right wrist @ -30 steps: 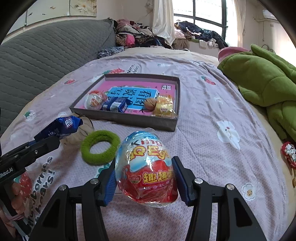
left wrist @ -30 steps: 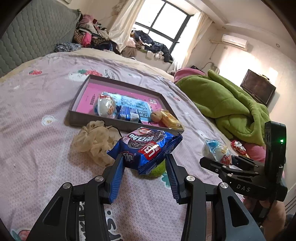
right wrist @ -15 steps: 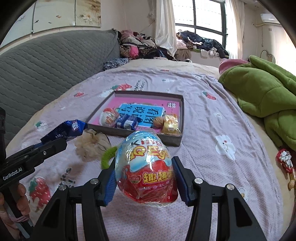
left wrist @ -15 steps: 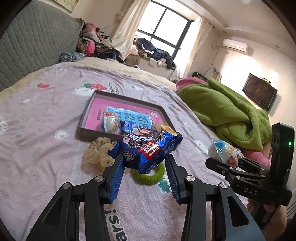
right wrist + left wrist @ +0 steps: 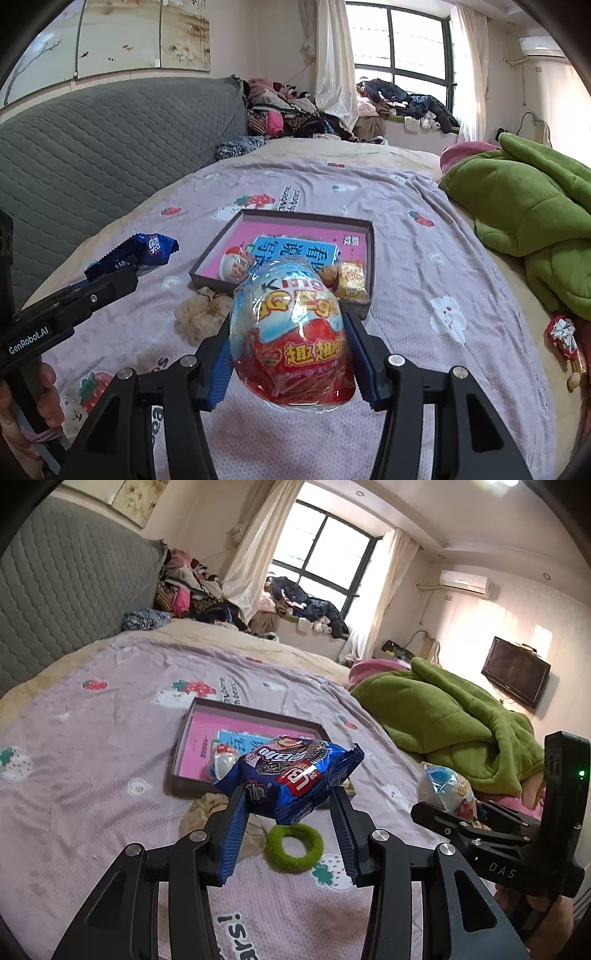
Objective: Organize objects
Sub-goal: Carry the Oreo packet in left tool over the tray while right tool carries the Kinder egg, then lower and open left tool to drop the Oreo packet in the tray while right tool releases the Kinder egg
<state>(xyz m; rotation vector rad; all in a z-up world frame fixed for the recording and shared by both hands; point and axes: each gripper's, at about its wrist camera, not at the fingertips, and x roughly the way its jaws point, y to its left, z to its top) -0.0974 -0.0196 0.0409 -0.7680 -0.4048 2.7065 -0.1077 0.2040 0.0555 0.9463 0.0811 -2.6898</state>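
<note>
Blue cookie pack (image 5: 291, 775), wrapped egg (image 5: 291, 332), aloft.

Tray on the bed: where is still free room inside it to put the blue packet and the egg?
The tray's far pink strip, behind the blue booklet, lies bare. Its near edge is crowded: wrapped egg, walnut, yellow snack. The bedsheet between tray and green blanket is also bare.

Bedroom in daylight, large dark-framed window (image 5: 325, 554) with pale curtains (image 5: 251, 550), grey quilted headboard (image 5: 103, 147), lilac strawberry-print bedspread (image 5: 92, 746), green blanket (image 5: 443, 716) (crumpled), wall television (image 5: 515, 675), air conditioner (image 5: 463, 581)
</note>
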